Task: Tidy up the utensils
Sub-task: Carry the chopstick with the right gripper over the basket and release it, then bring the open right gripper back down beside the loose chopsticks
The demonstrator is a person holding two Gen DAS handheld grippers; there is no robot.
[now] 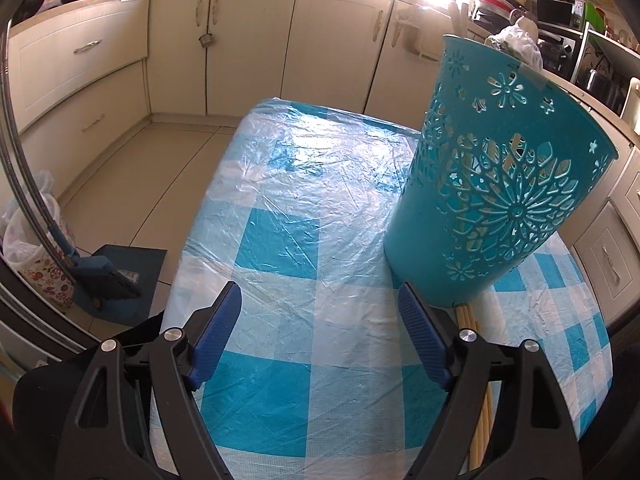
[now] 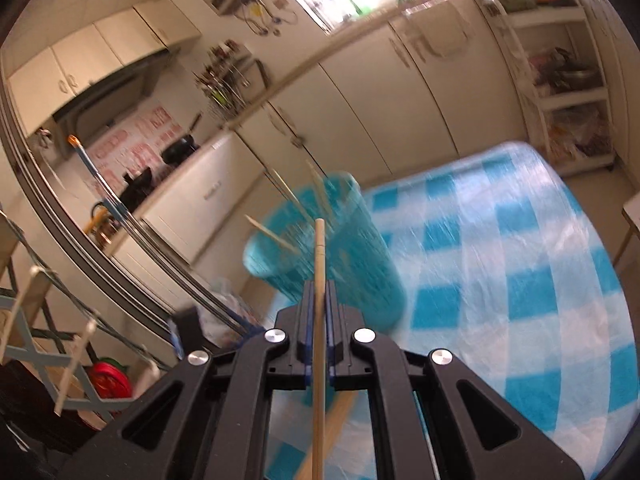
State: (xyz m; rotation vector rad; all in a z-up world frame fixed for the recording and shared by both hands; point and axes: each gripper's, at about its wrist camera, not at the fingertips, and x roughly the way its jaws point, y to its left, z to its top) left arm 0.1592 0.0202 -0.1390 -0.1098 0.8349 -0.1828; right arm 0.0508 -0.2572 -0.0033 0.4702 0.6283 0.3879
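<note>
A teal plastic basket (image 1: 496, 184) with cut-out flower patterns stands on the checked table (image 1: 304, 208), right of centre. My left gripper (image 1: 320, 300) is open and empty, low over the table, its right finger close to the basket's base. Wooden chopsticks (image 1: 468, 320) lie on the table by that finger. My right gripper (image 2: 319, 292) is shut on one wooden chopstick (image 2: 319, 256), held above the table and pointing at the basket (image 2: 320, 248), which holds several chopsticks. Another chopstick (image 2: 336, 424) lies below the gripper. This view is blurred.
Cream kitchen cabinets (image 1: 248, 40) ring the table. A broom and dustpan (image 1: 108, 276) and a bagged bin (image 1: 28, 240) stand on the floor at left. A cluttered counter (image 1: 560, 28) lies behind the basket. A rack (image 2: 48, 344) is at left in the right wrist view.
</note>
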